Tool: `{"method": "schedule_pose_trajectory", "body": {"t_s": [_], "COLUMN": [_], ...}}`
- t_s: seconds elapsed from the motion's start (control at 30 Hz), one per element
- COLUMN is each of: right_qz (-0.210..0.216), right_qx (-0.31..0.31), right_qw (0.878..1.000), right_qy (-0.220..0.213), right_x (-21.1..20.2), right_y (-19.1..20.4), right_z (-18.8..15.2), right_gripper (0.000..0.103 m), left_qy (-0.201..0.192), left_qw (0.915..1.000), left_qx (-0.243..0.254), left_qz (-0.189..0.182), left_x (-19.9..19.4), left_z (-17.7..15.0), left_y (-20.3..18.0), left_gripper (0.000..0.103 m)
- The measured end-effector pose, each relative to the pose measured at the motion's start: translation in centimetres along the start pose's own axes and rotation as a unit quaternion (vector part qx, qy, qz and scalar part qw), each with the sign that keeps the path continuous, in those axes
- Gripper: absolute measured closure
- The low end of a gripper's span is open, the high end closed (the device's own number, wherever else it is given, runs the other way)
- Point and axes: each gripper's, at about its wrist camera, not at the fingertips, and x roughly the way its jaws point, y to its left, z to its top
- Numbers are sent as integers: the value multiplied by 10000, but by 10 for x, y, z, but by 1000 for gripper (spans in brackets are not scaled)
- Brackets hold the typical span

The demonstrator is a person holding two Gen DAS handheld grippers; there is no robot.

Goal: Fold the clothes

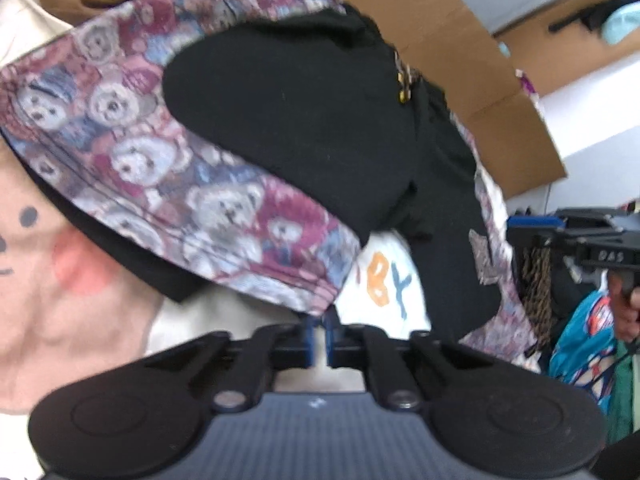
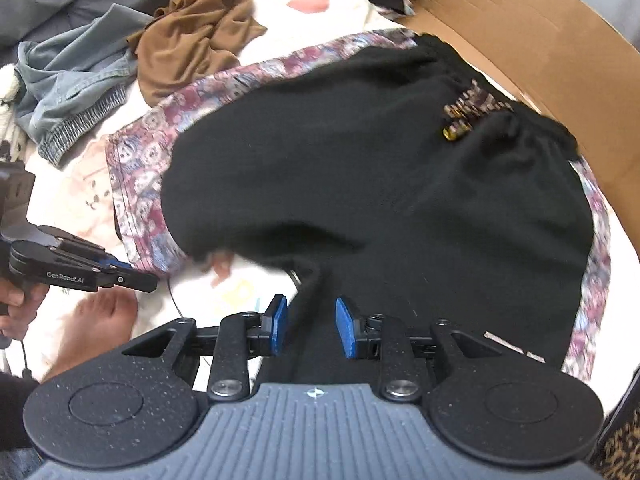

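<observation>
A garment with a teddy-bear print outside and black lining (image 1: pixel 288 112) lies spread on a pale bed sheet; it also shows in the right wrist view (image 2: pixel 380 184). My left gripper (image 1: pixel 319 330) is shut on the bear-print hem (image 1: pixel 280 280) and holds that edge up. My right gripper (image 2: pixel 312 326) is open, its blue pads (image 2: pixel 346 326) on either side of a black fold of the garment's near edge. The left gripper also shows at the left of the right wrist view (image 2: pixel 136 276).
A cardboard box (image 2: pixel 520 32) runs along the far right. A brown garment (image 2: pixel 200 32) and a denim piece (image 2: pixel 68 80) lie in a heap at the back left. A white printed cloth (image 1: pixel 384 280) lies under the garment. A bare foot (image 2: pixel 96 328) is near left.
</observation>
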Motion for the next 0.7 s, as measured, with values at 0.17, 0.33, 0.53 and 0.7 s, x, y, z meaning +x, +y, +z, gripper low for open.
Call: {"method": "schedule_pose_trajectory", "body": {"t_s": [0.17,0.33,0.53,0.7], "right_qz": [82,312,538,698], "right_qx": [-19,365,956,1340], "right_qw": [9999,9985,9939,9885], "right_qy": [-129,-258,-142,-84], "right_x": [11,25,61,92], "right_y": [21,42,71,88], "right_z": [16,17,2,-6], "right_gripper": [69,69,69,69], "left_qy": [-538,-857,-952,-878], "left_qw": [9984,9961,9949,9936], "left_qx": [-37,64,339,707], "left_qz": [-171,-212,-22,118], "left_x": [-33,-48,-40,-30], "left_z": [23,53,88,111], "left_y": [4,8,4,2], "left_gripper": [103,103,103,103]}}
